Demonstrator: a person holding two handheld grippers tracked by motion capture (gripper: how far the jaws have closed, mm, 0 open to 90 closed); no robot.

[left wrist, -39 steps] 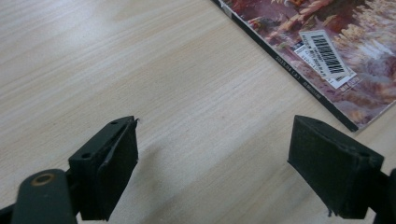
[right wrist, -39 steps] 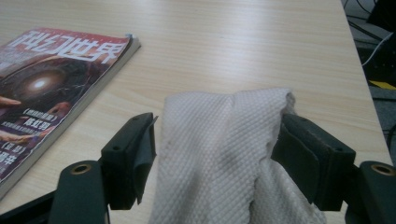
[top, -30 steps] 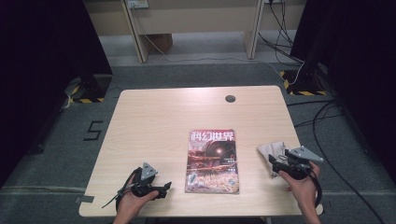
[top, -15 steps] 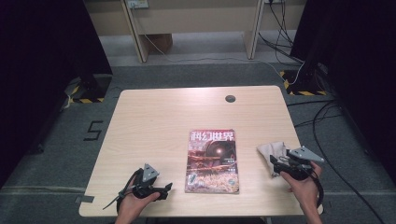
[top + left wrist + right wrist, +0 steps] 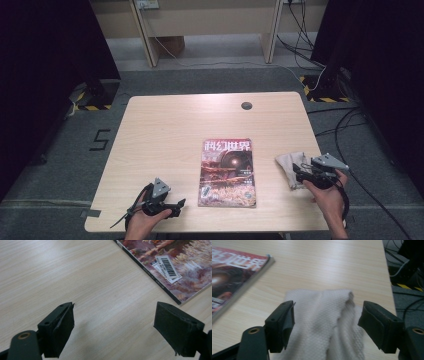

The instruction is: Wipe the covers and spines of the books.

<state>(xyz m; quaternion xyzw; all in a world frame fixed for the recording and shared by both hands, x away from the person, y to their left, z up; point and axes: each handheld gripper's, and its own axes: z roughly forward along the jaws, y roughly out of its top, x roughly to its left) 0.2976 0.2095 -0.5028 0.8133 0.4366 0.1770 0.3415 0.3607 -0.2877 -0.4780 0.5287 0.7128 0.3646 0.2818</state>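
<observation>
Near the tabletop's [image 5: 165,125] front left corner, the left hand-held gripper [image 5: 176,207] rests low with its jaws spread wide over bare wood, nothing between them, pointing at the magazine [image 5: 227,172]. The magazine lies flat at the middle of the front edge, cover up. Near the right edge, the right hand-held gripper [image 5: 296,170] stands with its jaws apart astride a crumpled white cloth [image 5: 329,322], the pads not pressing it.
</observation>
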